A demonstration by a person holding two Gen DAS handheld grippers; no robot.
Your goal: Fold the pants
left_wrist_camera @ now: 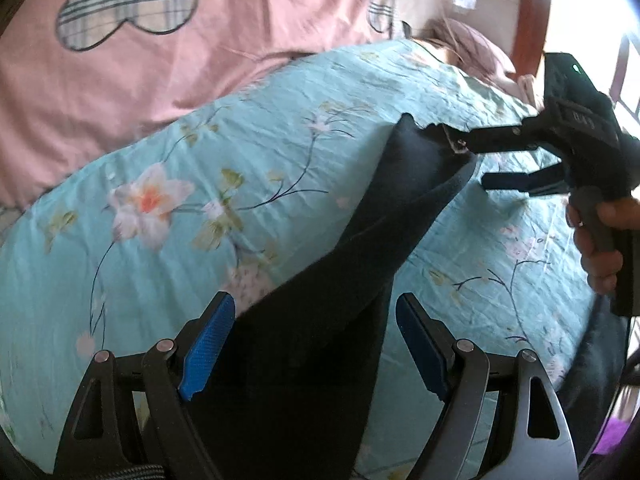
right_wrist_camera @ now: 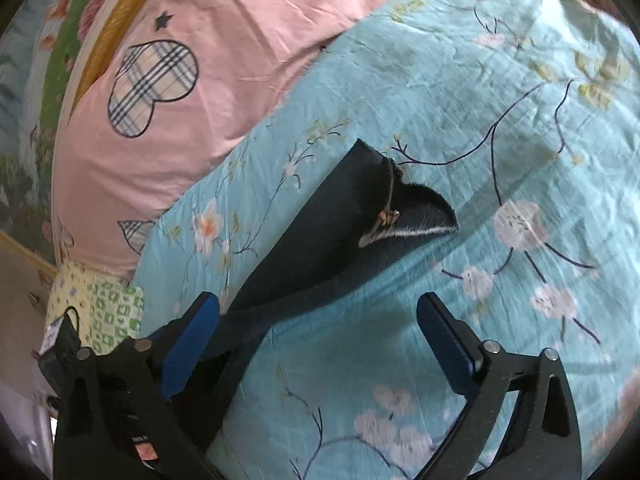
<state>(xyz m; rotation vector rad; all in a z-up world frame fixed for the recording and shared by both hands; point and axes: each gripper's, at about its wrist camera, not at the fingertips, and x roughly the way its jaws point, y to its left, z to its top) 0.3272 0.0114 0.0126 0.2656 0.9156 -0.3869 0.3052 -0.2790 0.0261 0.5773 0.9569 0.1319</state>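
Note:
Dark navy pants [left_wrist_camera: 360, 240] lie in a long strip on the teal floral bedspread [left_wrist_camera: 200, 160]. My left gripper [left_wrist_camera: 316, 344] is open, its blue pads [left_wrist_camera: 208, 344] on either side of the near part of the pants. My right gripper [left_wrist_camera: 476, 166] shows at the right of the left wrist view, jaws apart, its upper finger touching the far waist end. In the right wrist view the right gripper [right_wrist_camera: 320, 344] is open; the pants [right_wrist_camera: 340, 232] run from its left pad [right_wrist_camera: 192, 344] to a zipper opening with pale lining [right_wrist_camera: 400, 220].
A pink quilt with plaid heart patches [left_wrist_camera: 120, 60] lies along the far side of the bed, also in the right wrist view [right_wrist_camera: 200, 60]. A wooden bedpost [left_wrist_camera: 532, 12] stands at the back right. A yellow-green patterned cloth [right_wrist_camera: 100, 308] lies at the left.

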